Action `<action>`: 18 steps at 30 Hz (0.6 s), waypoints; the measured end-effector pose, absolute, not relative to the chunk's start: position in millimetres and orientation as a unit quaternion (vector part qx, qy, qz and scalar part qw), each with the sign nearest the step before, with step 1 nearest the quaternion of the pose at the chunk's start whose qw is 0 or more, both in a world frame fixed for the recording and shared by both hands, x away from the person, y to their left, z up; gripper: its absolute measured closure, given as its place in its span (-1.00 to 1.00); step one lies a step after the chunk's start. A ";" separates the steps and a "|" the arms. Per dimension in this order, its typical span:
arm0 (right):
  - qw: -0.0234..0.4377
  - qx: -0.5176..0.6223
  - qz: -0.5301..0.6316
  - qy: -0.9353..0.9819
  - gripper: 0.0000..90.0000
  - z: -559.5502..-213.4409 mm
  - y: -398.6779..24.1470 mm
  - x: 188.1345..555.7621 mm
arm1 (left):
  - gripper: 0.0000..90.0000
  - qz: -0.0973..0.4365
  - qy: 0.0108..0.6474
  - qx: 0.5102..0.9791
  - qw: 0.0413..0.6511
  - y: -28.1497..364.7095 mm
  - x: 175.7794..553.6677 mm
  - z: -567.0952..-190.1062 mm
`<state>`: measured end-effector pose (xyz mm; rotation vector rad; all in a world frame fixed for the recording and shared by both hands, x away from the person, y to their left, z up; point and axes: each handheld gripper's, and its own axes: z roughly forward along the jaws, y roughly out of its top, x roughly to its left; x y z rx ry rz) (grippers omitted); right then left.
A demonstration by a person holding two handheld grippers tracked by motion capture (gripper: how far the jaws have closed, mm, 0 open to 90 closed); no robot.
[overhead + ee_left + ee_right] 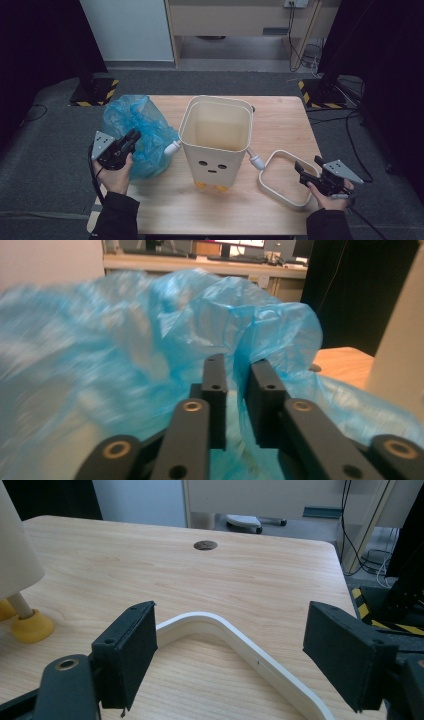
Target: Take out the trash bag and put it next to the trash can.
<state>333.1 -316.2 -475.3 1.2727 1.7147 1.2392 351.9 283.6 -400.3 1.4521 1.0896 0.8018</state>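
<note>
While the blue plastic bag (134, 134) lies bunched on the table's (280, 120) left part, just beside the cream bin (217, 142) and touching its side arm, the hold on it looks marginal. Judged from the left gripper view, a fold of film runs between the left gripper (239, 390) pads, which stand narrowly apart; whether they press the film cannot be told, so the thin, slick material may slip free on any lift, or tear if it is tugged against the bin. A snag on the side arm could also tip the bin, which stands upright on yellow feet (31, 625). Its white rim ring (285, 177) lies flat on the table to the right, apart from the bin. Over the ring's near edge, the right gripper (245, 652) hangs with jaws spread wide, grasping nothing; a careless descent could knock the ring off the table edge.
</note>
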 end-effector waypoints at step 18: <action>0.324 0.495 0.463 0.660 -0.53 -480.5 -318.0 332.7 | 0.27 0.387 0.441 0.607 0.537 283.7 332.9 -377.5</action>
